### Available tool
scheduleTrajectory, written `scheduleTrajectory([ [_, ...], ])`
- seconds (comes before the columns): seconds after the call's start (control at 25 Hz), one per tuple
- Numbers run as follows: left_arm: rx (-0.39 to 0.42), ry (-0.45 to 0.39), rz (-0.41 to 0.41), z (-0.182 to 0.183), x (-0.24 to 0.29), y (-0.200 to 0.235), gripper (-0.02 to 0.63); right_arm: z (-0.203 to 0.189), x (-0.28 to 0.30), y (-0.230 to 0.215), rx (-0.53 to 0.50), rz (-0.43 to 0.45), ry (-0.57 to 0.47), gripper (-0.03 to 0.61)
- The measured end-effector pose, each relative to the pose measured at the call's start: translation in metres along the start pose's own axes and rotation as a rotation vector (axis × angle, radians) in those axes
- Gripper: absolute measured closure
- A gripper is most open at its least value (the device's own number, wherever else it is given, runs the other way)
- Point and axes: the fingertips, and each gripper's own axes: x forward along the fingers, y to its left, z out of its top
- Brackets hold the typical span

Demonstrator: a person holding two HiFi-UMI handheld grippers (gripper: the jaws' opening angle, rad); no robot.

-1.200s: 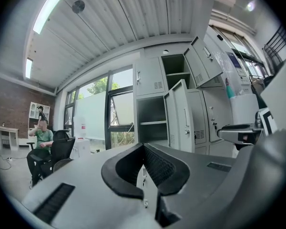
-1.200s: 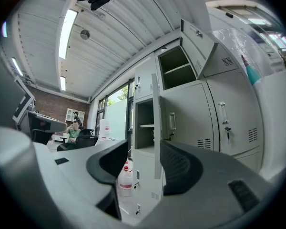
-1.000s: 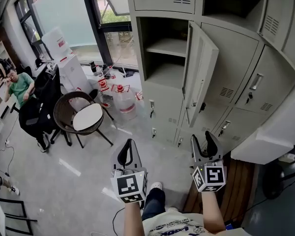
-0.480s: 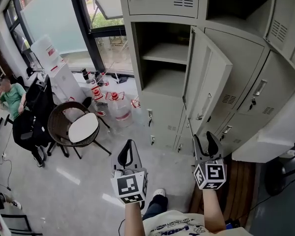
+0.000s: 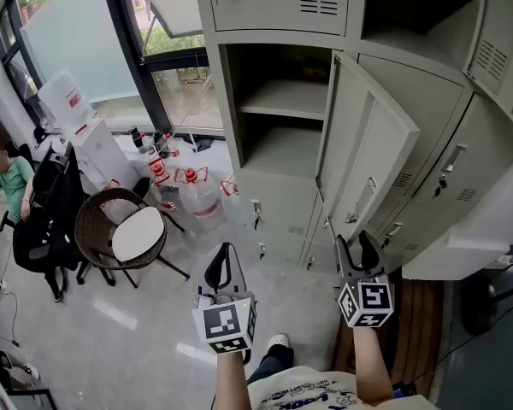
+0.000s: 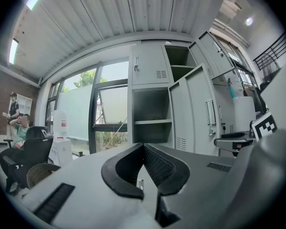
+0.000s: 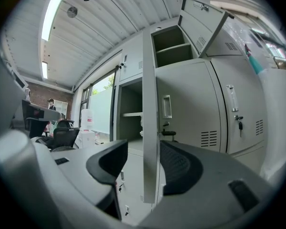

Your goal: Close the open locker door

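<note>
**A:** Both tools are getting closer to the lockers vs. a sec ago. The open locker door is showing bigger now, and its lower corner is sitting just above the R tool in the head view.

**B:** Where's the door hanging?

**A:** It's hanging wide open, hinged on the R side of its compartment. Its free edge is pointing out toward us, in front of the closed doors at R. Not shut yet.

**B:** And the R tool?

**A:** Its jaws are standing wide apart. In the right gripper view the door's free edge is showing in the gap btw. them, w/ neither pad pressing on it.

**B:** L tool?

**A:** The L tool is hovering over the floor, left of the door. Its jaws are meeting at the tips w/ nothing btw. them.

**B:** Counts?

**A:**
- 2 tools.
- 1 door swinging out at mid height.
- 1 shelf inside, splitting that compartment into 2 spaces.
- A 2nd opening, the top compartment, is gaping at upper R.
- 2 chairs are standing at L: 1 round wicker chair and 1 black office chair.
- 1 person is sitting at the far L.
- Clear jugs w/ red caps are standing by the window. They're bunching too tightly to count.
</note>
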Motion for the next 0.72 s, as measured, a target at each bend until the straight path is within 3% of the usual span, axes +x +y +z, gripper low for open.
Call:
scheduleTrajectory([
  [0.28,-0.002,0.002,-0.019,-0.003,0.014,0.003,0.609,-0.001,0.006,0.008,-0.003,0.008,-0.010,0.488],
  [0.72,-0.023,0.010,0.011,-0.008,0.015,0.030,0.609,-0.001,0.023,0.066,-0.043,0.096,-0.030,0.477],
])
